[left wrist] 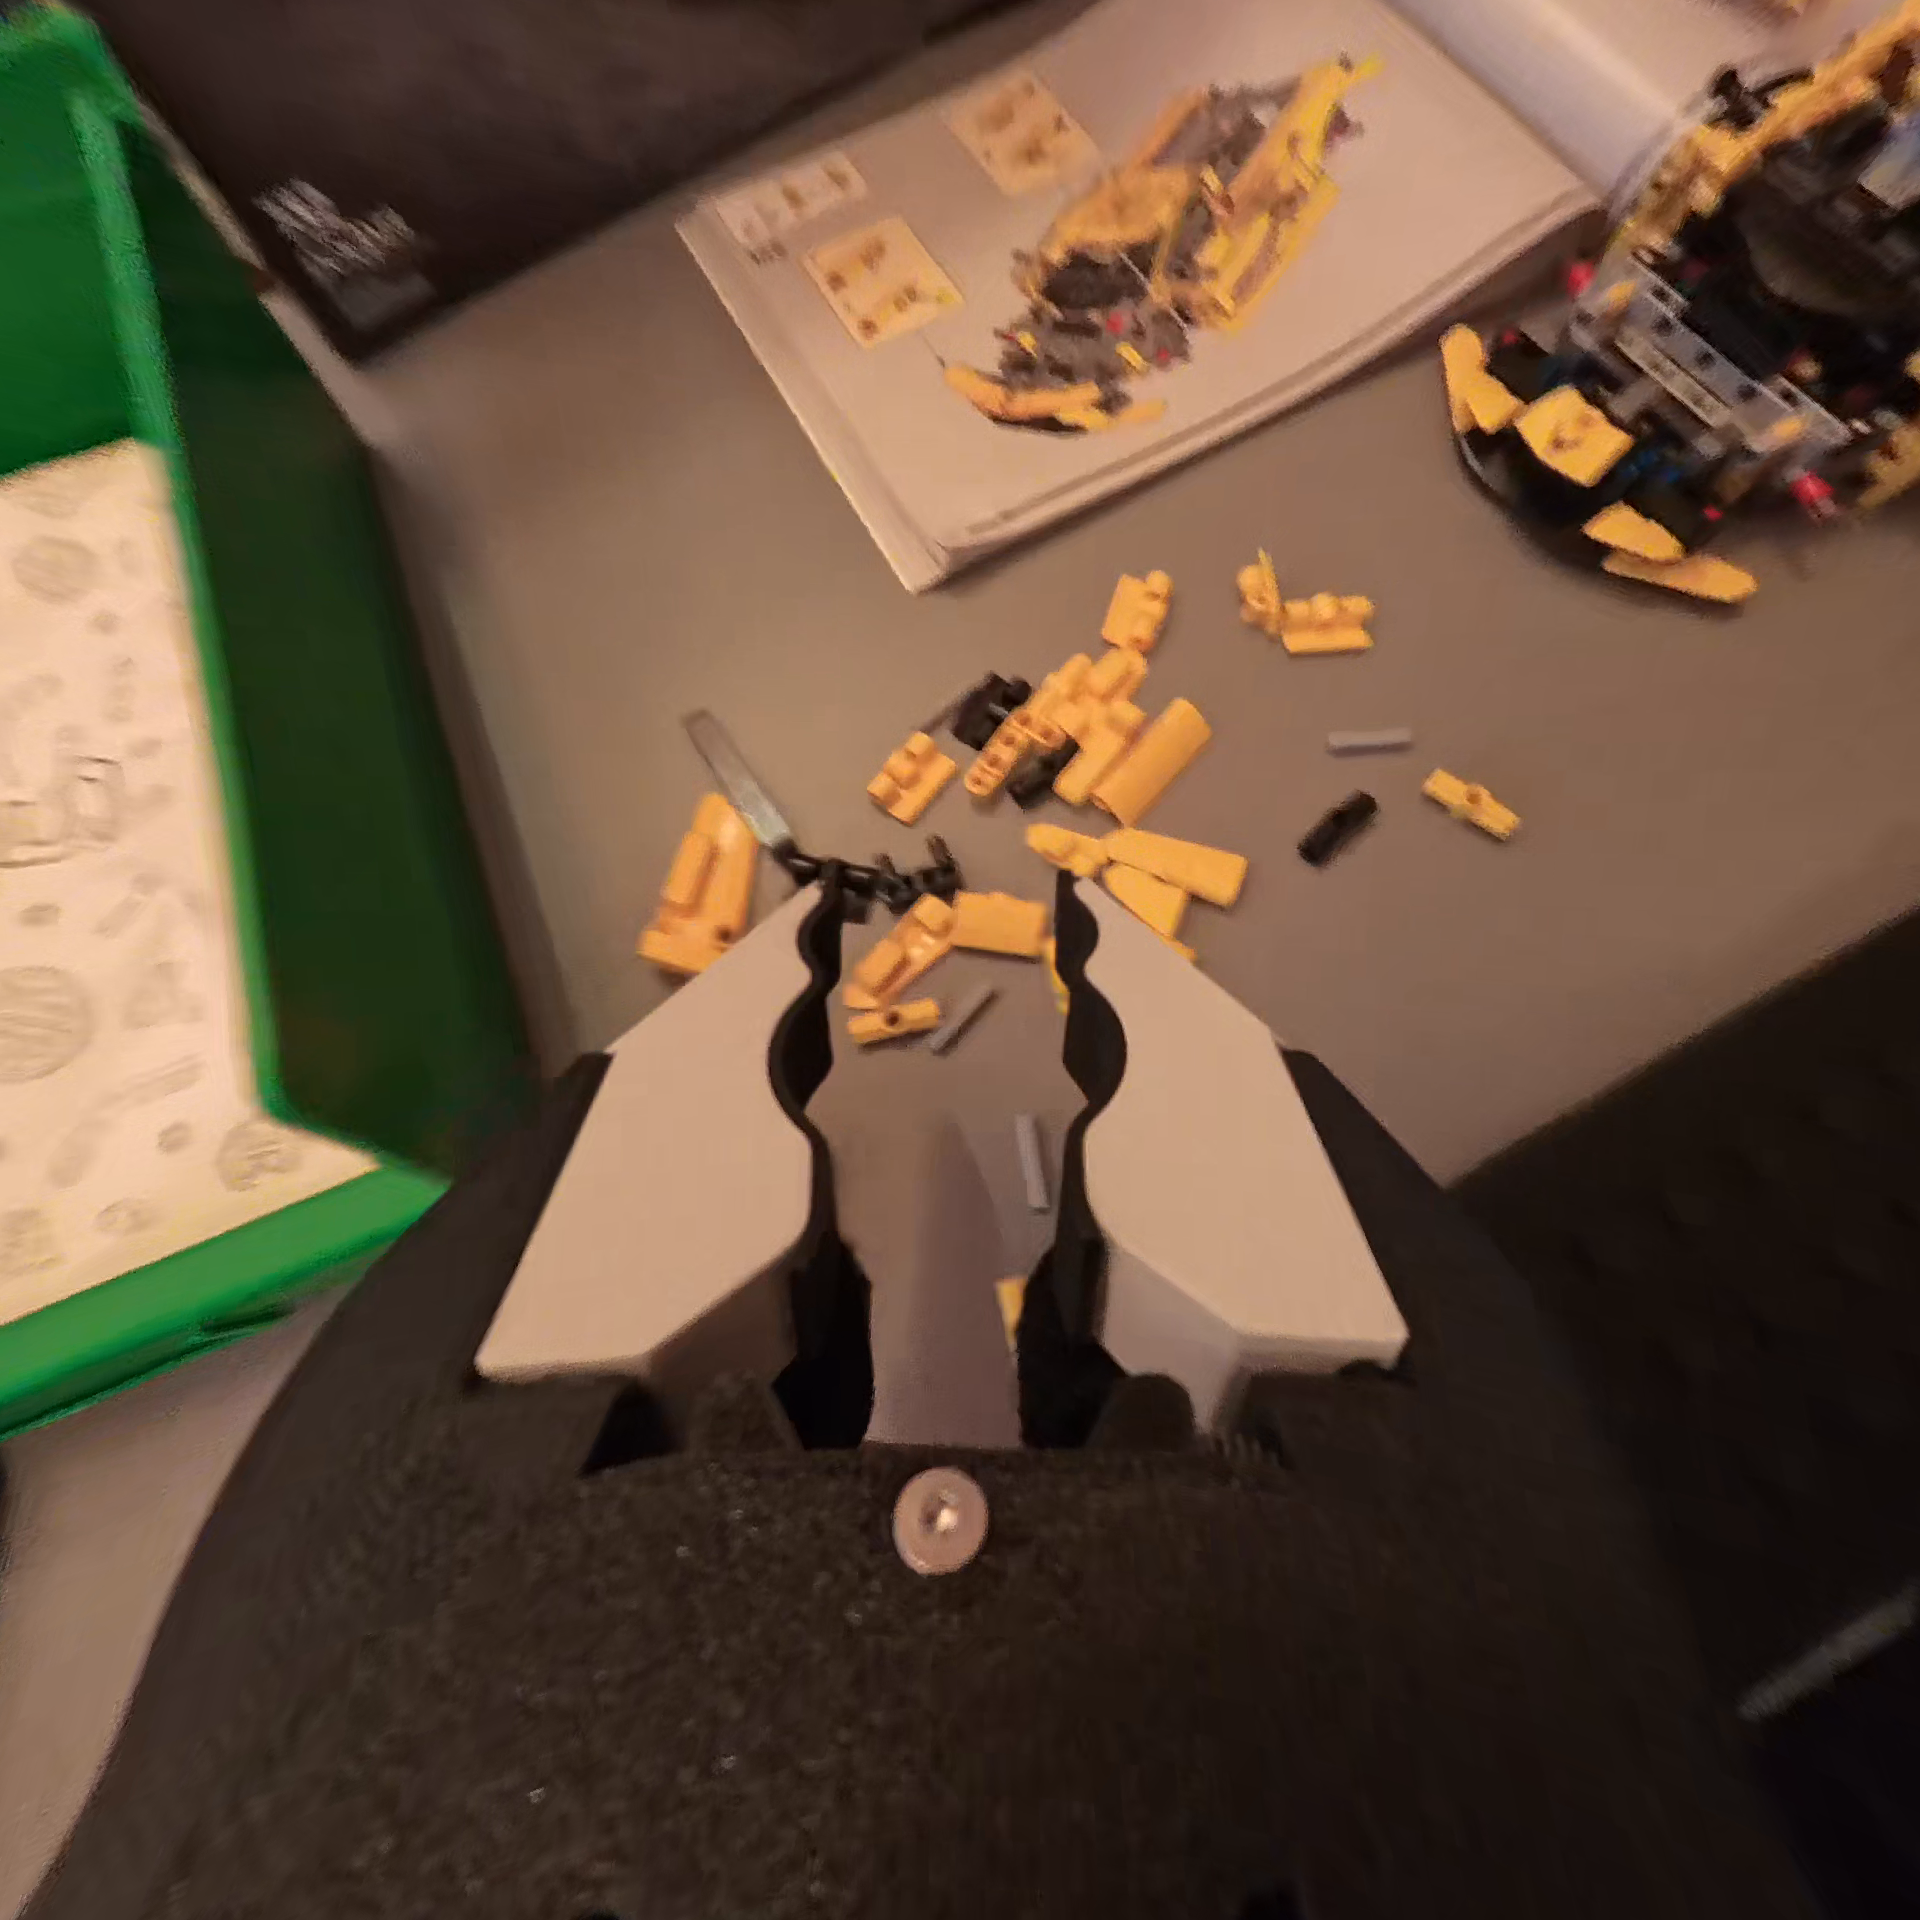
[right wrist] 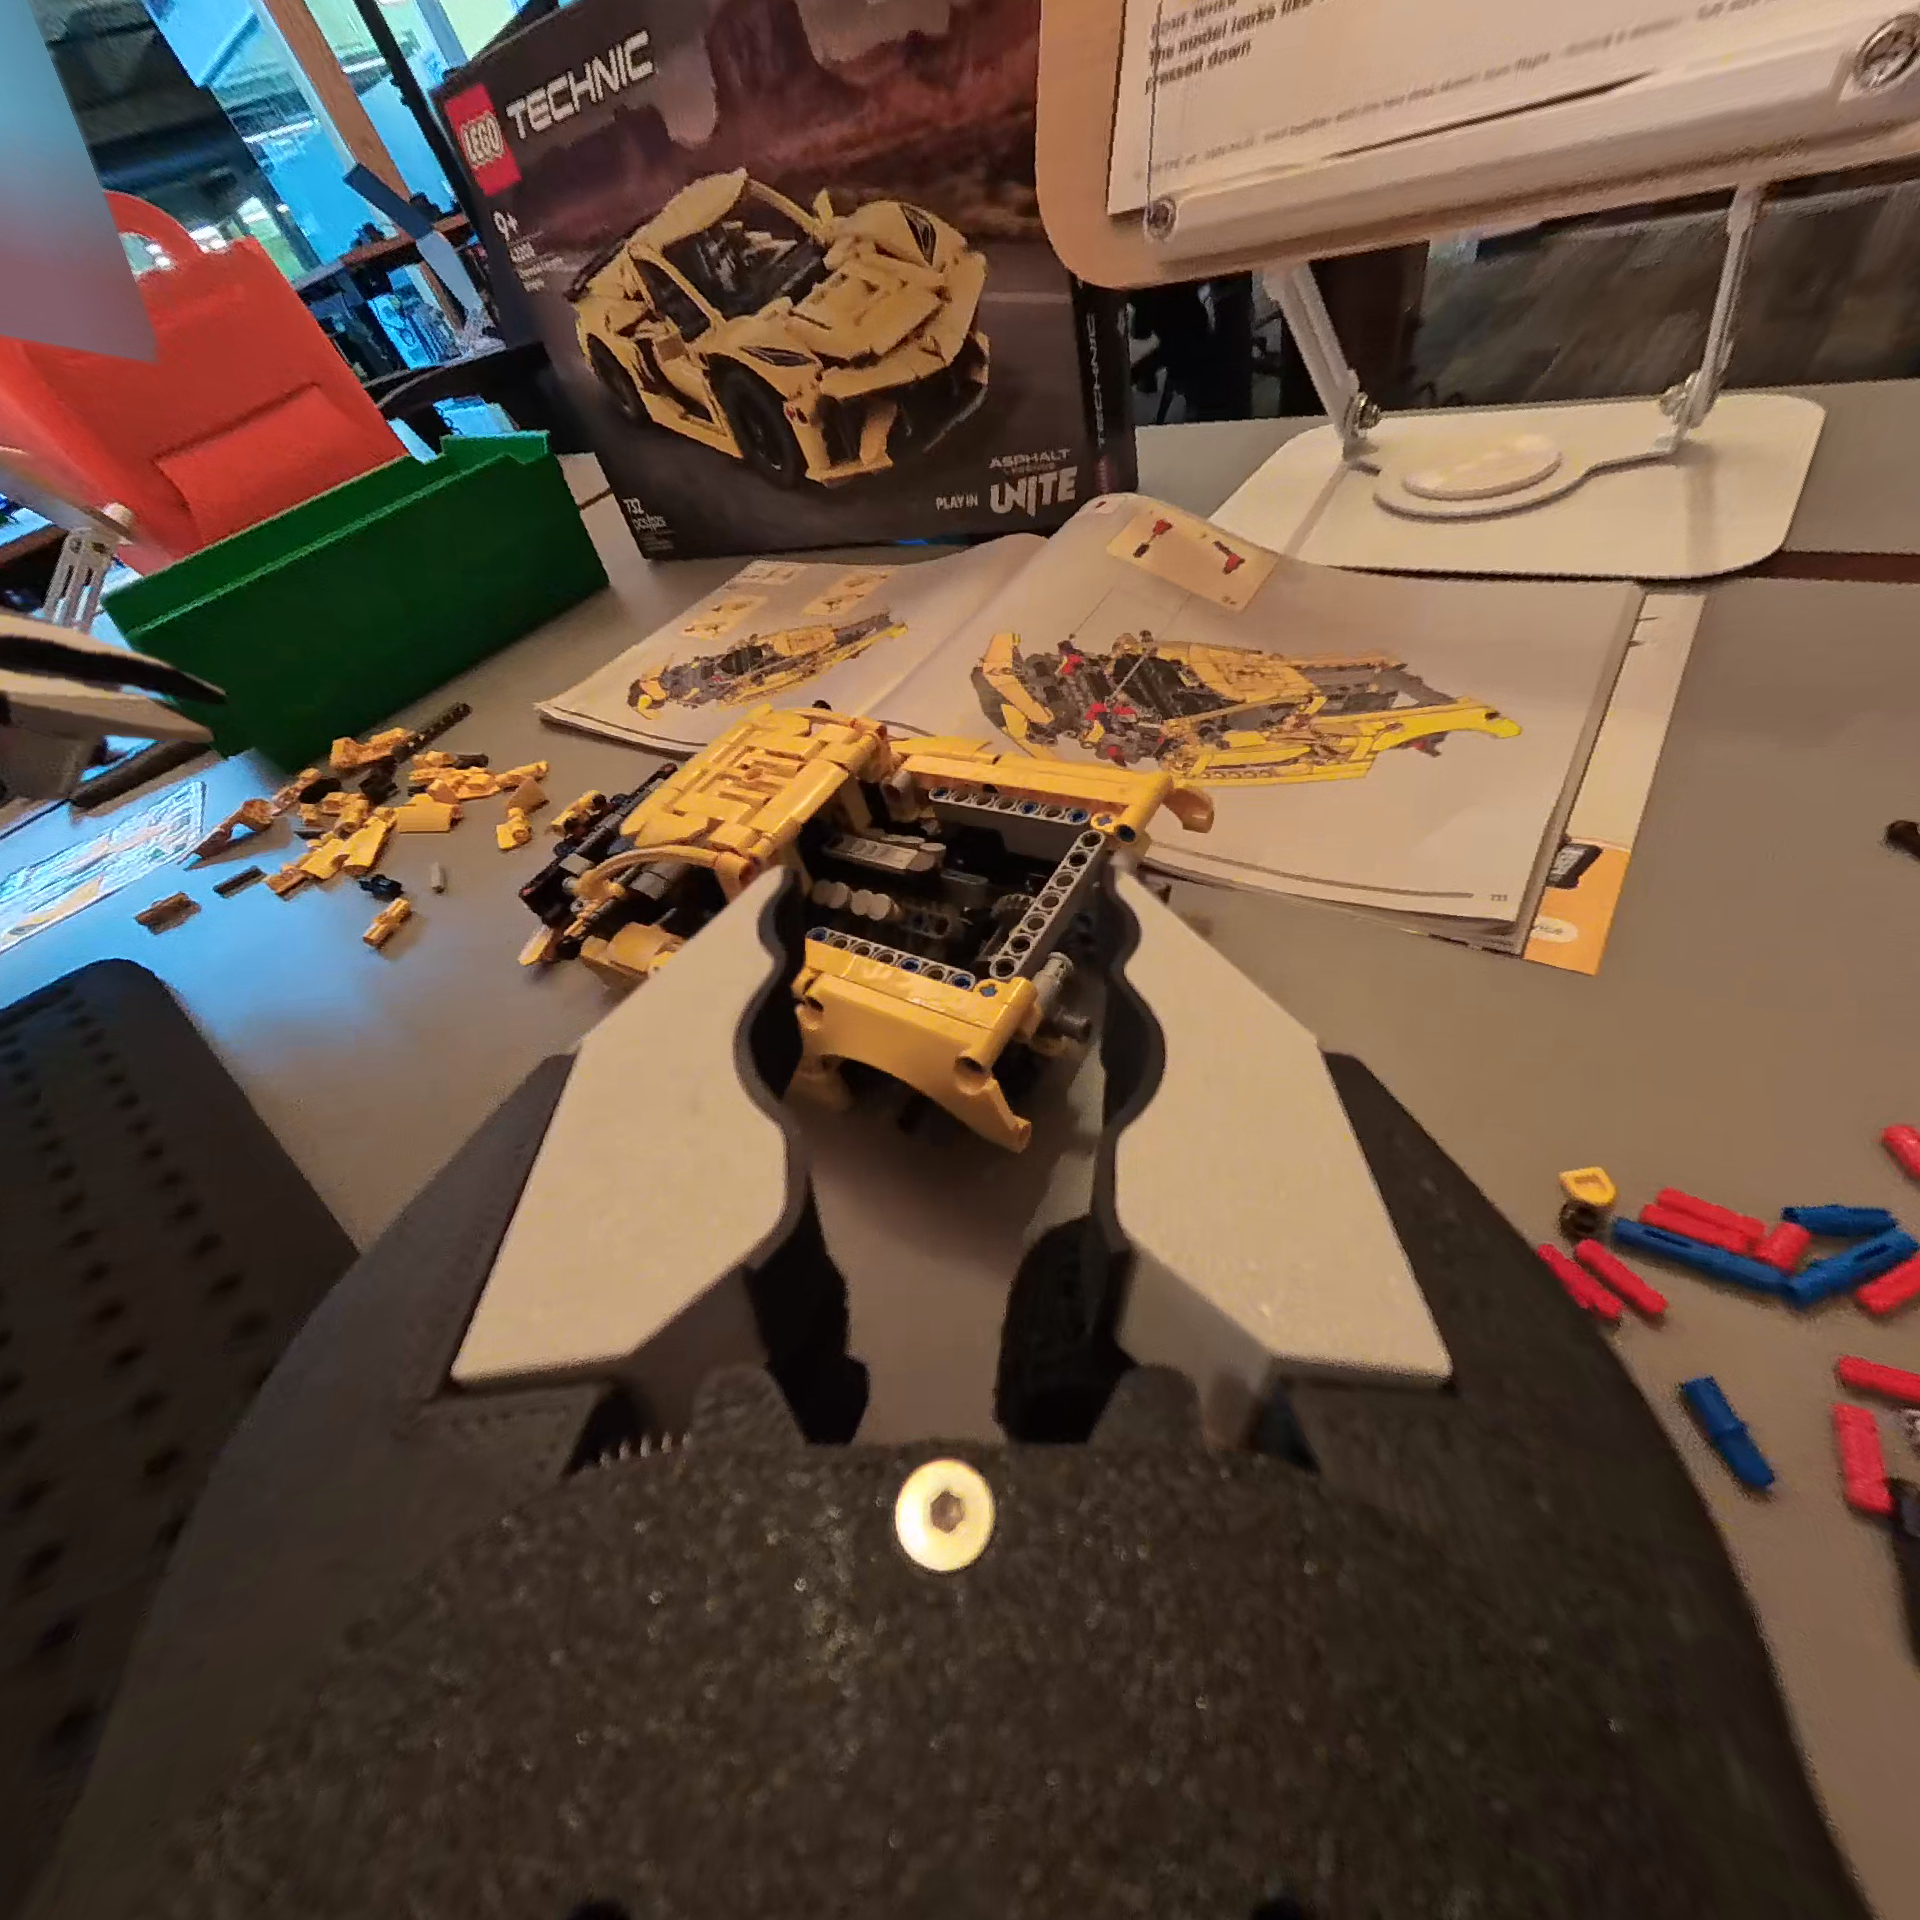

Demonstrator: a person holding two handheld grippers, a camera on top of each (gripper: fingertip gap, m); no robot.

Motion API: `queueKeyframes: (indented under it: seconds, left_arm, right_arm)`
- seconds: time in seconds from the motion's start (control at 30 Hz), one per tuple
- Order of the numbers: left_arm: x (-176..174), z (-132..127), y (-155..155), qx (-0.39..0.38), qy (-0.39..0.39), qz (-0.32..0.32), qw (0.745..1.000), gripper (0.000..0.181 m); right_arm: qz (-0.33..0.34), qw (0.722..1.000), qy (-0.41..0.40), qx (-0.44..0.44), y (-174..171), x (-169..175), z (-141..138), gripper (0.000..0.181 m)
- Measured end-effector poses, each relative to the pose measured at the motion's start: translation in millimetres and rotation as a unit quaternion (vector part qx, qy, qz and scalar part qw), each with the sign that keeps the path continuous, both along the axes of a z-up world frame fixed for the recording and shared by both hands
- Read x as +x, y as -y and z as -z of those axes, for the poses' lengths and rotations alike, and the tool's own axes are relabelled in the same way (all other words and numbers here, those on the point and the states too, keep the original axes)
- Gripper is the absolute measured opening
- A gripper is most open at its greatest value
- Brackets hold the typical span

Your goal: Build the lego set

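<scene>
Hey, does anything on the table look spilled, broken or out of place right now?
Nothing stands out. Loose yellow pieces lie scattered on the table, and the half-built car sits upright beside the open instruction booklet.

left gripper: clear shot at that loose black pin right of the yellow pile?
Probably yes. The left gripper is open above the yellow pile, holding nothing. The black pin lies alone on bare table off to its right, with nothing on or against it.
</scene>
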State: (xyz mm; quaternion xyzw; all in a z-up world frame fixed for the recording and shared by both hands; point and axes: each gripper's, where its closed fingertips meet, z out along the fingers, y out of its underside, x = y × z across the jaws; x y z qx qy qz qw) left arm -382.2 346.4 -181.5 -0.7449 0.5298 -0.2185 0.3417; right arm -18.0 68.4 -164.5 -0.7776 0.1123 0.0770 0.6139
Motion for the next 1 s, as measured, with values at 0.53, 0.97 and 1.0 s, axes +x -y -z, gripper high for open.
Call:
queueKeyframes:
  seconds: [0.53,0.97,1.0]
  left_arm:
    - [48,65,50,-0.045,-0.063,0.161,0.984,0.042]
    - [54,62,52,-0.011,-0.06,0.175,0.983,0.026]
    - [53,61,50,0.004,-0.066,0.178,0.982,0.027]
  right_arm:
    - [0.008,1.0,-0.002,-0.021,-2,4,10,0.051]
    - [0.004,1.0,0.022,-0.013,-2,1,2,0.048]
    - [0.004,1.0,0.019,-0.011,-2,2,2,0.047]
